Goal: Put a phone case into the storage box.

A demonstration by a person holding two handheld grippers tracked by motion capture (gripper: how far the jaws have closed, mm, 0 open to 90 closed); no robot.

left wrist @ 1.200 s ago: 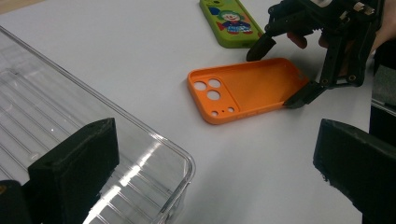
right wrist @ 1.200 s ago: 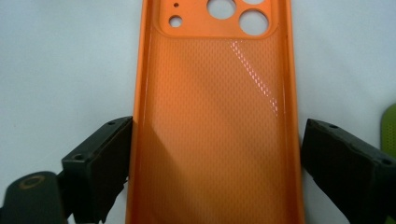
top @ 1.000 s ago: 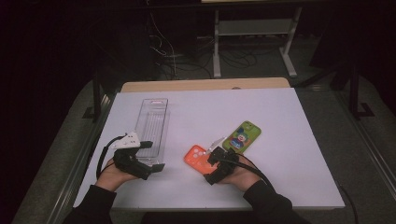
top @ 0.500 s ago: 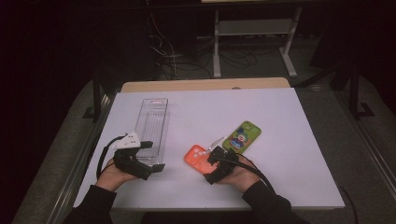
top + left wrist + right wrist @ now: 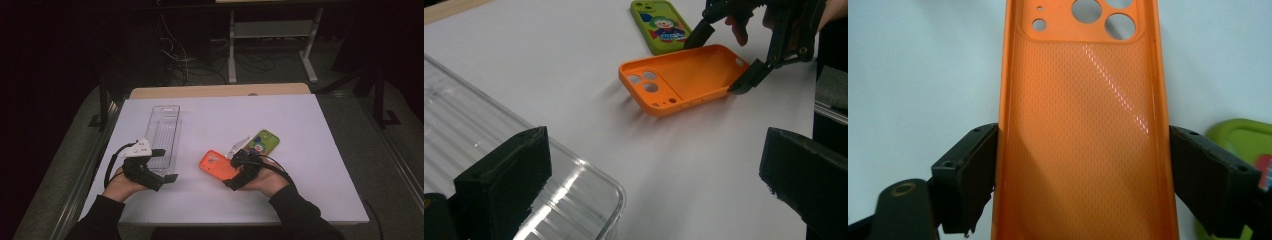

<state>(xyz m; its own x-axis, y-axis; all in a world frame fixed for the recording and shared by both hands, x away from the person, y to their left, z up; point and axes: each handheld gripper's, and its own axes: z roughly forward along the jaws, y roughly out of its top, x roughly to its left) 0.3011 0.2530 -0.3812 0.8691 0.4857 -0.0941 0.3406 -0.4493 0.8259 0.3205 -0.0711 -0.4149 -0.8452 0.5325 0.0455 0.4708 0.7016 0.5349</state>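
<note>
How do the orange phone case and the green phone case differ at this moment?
The orange phone case lies hollow side up, showing its plain inner face; the green phone case lies back up, showing a clown picture. The orange one sits between the jaws of the right gripper, which straddle its long edges; the green one lies free, farther from the person. Both rest flat on the white table and have camera cutouts.

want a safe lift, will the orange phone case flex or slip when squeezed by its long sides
The orange phone case looks thin-walled and empty, so probably light and apt to bow. Its glossy sides may slip. The right gripper jaws flank both long edges, so a gentle squeeze seems wiser.
</note>
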